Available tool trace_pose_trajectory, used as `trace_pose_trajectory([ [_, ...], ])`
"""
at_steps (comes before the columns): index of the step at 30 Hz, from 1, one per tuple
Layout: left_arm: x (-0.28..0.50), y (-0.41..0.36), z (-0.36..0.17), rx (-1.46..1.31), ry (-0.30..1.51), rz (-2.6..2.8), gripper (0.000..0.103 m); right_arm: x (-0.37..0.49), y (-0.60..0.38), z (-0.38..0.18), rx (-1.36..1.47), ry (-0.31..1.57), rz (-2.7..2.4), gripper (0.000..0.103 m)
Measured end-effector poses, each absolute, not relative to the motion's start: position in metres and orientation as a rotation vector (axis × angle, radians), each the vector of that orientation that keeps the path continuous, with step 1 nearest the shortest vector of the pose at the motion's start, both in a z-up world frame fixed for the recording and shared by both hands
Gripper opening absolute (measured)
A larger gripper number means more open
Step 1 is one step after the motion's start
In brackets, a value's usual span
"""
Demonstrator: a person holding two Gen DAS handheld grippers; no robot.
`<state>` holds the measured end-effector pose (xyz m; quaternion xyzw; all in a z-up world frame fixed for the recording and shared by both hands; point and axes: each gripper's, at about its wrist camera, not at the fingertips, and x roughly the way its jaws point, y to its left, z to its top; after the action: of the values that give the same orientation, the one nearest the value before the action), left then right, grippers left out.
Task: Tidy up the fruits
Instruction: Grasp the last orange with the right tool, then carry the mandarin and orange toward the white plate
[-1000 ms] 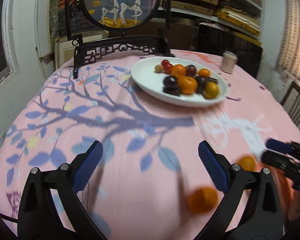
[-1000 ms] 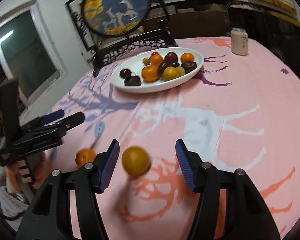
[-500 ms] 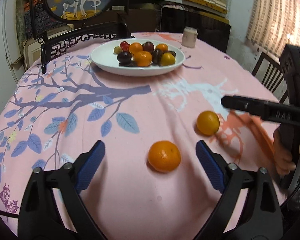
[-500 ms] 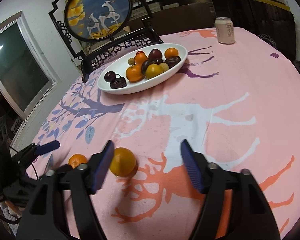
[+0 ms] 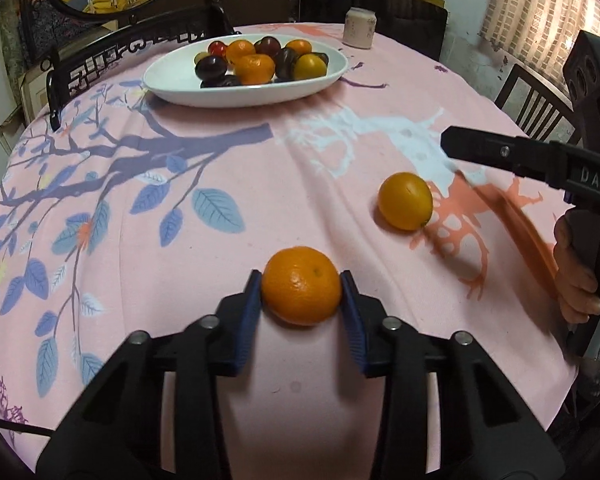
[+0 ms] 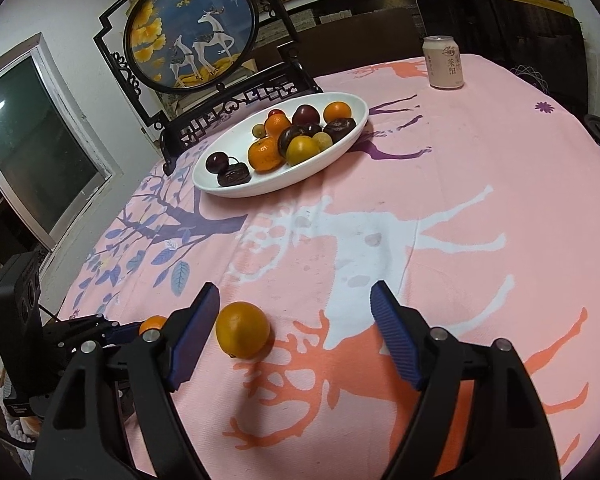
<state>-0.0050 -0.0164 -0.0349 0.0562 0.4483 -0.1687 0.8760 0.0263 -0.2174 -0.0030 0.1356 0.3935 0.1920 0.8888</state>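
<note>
Fruit mostly sits in the white oval dish (image 5: 332,76) at the top of the frame — two pieces remain on the pink tablecloth (image 5: 284,184). The left gripper (image 5: 302,292) has its pads pressed against a mandarin (image 5: 301,285), low centre, while the right gripper (image 6: 294,320) gapes wide, an orange (image 6: 242,329) by its left finger. Only the right view shows the can's (image 6: 444,62) label and the window (image 6: 28,152).

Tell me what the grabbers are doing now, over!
Left gripper shut on mandarin. Right gripper open, orange between its fingers. Path to fruit plate looks clear.
</note>
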Motion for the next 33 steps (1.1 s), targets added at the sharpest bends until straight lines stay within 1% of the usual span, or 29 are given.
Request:
trace_pose_trajectory([
  [5, -0.006, 0.000, -0.027, 0.022, 0.889, -0.336, 0.037, 0.025, -0.209, -0.005, 0.257, 0.825, 0.417, 0.078],
  [8, -0.002, 0.016, -0.021, -0.025, 0.857, -0.275, 0.037, 0.024, -0.193, -0.008, 0.186, 0.842, 0.429, 0.078],
  [11, 0.004, 0.026, -0.018, -0.044, 0.840, -0.224, 0.037, 0.022, -0.172, -0.009, 0.085, 0.853, 0.450, 0.070],
  [13, 0.008, 0.029, -0.019, -0.050, 0.842, -0.207, 0.037, 0.021, -0.161, -0.009, 0.039, 0.849, 0.453, 0.067],
  [14, 0.009, 0.029, -0.019, -0.047, 0.843, -0.202, 0.037, 0.021, -0.158, -0.011, 0.024, 0.856, 0.453, 0.064],
  [15, 0.010, 0.028, -0.019, -0.042, 0.844, -0.198, 0.037, 0.022, -0.157, -0.013, 0.015, 0.864, 0.454, 0.057],
  [16, 0.011, 0.027, -0.018, -0.032, 0.844, -0.193, 0.037, 0.023, -0.156, -0.015, 0.010, 0.874, 0.457, 0.053],
  [17, 0.012, 0.026, -0.018, -0.022, 0.843, -0.190, 0.037, 0.026, -0.155, -0.017, 0.008, 0.893, 0.458, 0.045],
  [18, 0.013, 0.024, -0.018, -0.010, 0.842, -0.186, 0.037, 0.027, -0.154, -0.020, 0.009, 0.905, 0.458, 0.039],
  [19, 0.015, 0.022, -0.018, 0.004, 0.842, -0.182, 0.037, 0.030, -0.154, -0.023, 0.013, 0.927, 0.473, 0.036],
  [23, 0.033, 0.011, -0.012, 0.056, 0.836, -0.166, 0.037, 0.037, -0.149, -0.015, -0.028, 0.931, 0.466, 0.035],
  [28, 0.063, 0.002, 0.000, 0.057, 0.792, -0.151, 0.037, 0.078, -0.172, 0.016, 0.038, 0.851, 0.369, 0.035],
  [31, 0.076, -0.004, -0.008, 0.055, 0.804, -0.152, 0.037, 0.088, -0.180, 0.006, 0.072, 0.844, 0.342, 0.035],
  [33, 0.079, -0.006, -0.018, 0.069, 0.833, -0.163, 0.037, 0.089, -0.182, -0.010, 0.089, 0.893, 0.348, 0.035],
])
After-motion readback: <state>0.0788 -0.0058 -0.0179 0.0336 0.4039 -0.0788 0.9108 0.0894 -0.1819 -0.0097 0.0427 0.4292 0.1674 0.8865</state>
